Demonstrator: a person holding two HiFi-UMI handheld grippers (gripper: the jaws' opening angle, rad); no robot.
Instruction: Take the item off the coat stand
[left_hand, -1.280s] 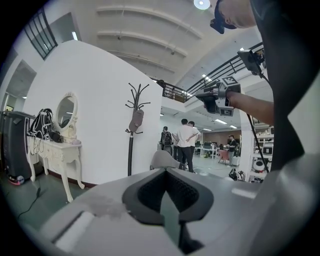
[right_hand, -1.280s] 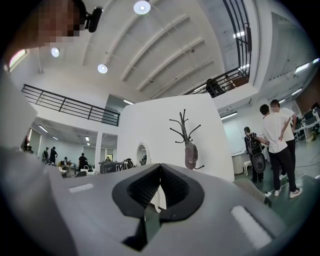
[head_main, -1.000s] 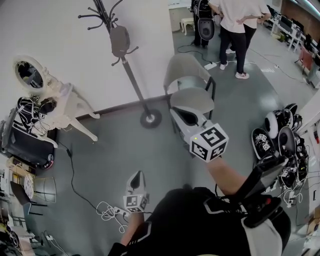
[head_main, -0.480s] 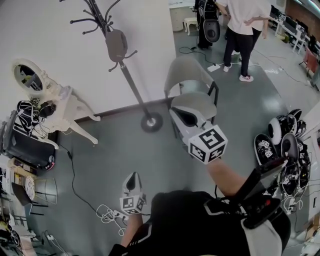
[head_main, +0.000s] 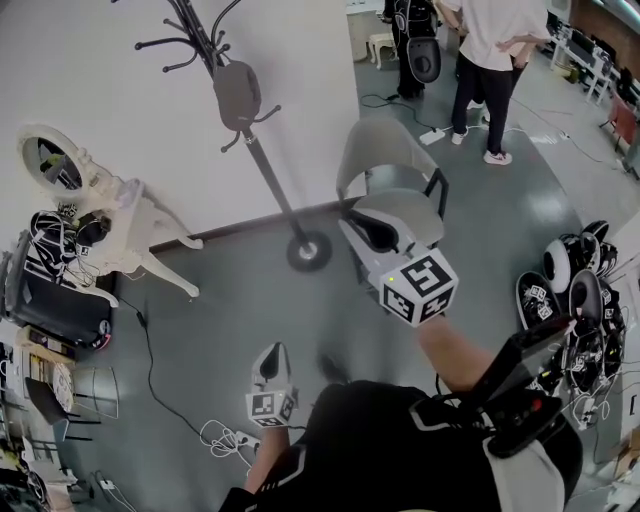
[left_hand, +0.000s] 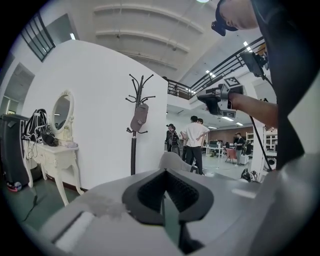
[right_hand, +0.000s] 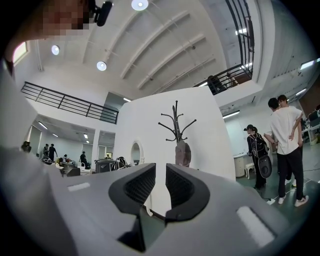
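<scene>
The coat stand (head_main: 268, 170) is seen well ahead of both tongs, and nothing has been taken off it yet. The grey bag (head_main: 237, 95) is hung on a lower hook, far beyond reach (its contents cannot be seen). The approach, grasp and lift are judged to remain. The right tongs (head_main: 358, 226) have just been opening slightly, nothing between them; the left tongs (head_main: 272, 362) are clenched, empty.

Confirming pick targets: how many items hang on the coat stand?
1: a grey bag, hung mid-pole on the stand. The other hooks look bare.
</scene>
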